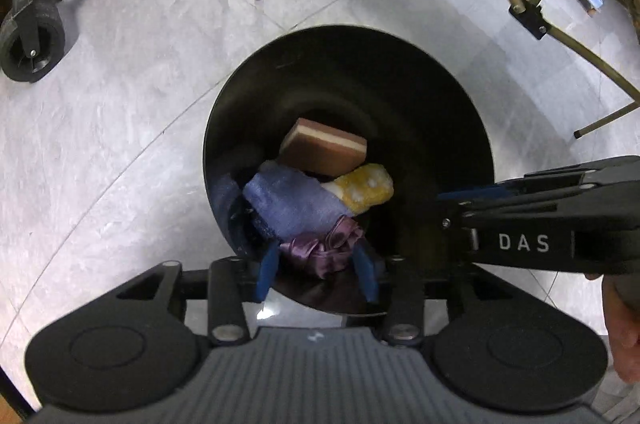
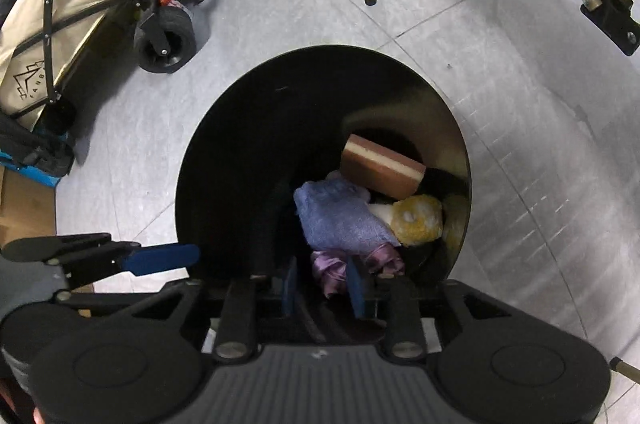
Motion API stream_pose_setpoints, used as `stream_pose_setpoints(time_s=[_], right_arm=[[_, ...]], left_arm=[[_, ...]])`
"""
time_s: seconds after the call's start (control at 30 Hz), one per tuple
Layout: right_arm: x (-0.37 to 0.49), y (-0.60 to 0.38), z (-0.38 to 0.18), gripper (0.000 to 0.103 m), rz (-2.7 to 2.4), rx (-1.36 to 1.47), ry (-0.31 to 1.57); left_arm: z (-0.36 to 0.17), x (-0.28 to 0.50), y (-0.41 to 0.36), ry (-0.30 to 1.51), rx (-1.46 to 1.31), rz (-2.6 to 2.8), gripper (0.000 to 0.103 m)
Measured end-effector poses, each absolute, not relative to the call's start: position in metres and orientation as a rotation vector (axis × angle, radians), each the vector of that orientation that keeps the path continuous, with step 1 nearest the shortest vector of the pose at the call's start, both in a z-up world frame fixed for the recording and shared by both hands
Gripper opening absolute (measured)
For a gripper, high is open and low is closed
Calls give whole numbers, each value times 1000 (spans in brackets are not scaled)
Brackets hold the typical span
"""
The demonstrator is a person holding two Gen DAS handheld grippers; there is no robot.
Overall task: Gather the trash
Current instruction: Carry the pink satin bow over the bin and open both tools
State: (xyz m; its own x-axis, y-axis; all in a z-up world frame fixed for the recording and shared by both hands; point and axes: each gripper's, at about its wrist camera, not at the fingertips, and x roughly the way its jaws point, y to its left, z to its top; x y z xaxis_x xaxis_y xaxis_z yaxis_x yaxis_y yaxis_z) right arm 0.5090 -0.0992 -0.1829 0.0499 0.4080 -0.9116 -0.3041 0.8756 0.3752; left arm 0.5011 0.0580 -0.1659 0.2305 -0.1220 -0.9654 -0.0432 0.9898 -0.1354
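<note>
Black wheels of a folding cart (image 1: 32,52) sit at the upper left of the left wrist view, on pale grey floor tiles (image 1: 140,72). Right of them, at frame centre, stands the round black trash bin (image 1: 348,36), seen from above. Inside lie a brown sponge block with a cream stripe (image 1: 324,150), a folded lavender-blue cloth (image 1: 292,202), a yellow knitted pouch with white dots (image 1: 366,188) and, nearest the cameras, a crumpled purple satin scrunchie (image 1: 320,250).

The left tongs (image 1: 318,274) hang over the bin's near rim, blue pads (image 1: 267,270) spread apart on either side of the scrunchie; whether they pinch it or merely frame it I cannot tell. Further right, the right tongs (image 1: 472,193) come in from the frame's right edge with pads nearly together and nothing between them.

In the right wrist view those right tongs (image 2: 324,288) stand part open above the same satin piece.

By the look of it, everything here is light and soft; the satin is likely slippery, so bunched folds offer the surest hold.
</note>
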Motion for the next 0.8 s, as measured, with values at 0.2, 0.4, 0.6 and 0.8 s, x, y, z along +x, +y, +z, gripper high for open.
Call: stream_pose_setpoints(time_s=[0.2,0.4,0.6,0.8], right_arm=[[512,-98,-180,33,538,78,1413],[510,-102,-169,33,531,44,1373],[504,-113,-114,33,524,-40,1191],[463,-161,0,48,553,-5,835]], left_arm=[[-164,501,54,1327,-127,-62,50],[-160,501,55,1319,-127,-46,50],[-112,490,51,1164,-90,-31,53],[-24,456,27,823,-72,-30,69]])
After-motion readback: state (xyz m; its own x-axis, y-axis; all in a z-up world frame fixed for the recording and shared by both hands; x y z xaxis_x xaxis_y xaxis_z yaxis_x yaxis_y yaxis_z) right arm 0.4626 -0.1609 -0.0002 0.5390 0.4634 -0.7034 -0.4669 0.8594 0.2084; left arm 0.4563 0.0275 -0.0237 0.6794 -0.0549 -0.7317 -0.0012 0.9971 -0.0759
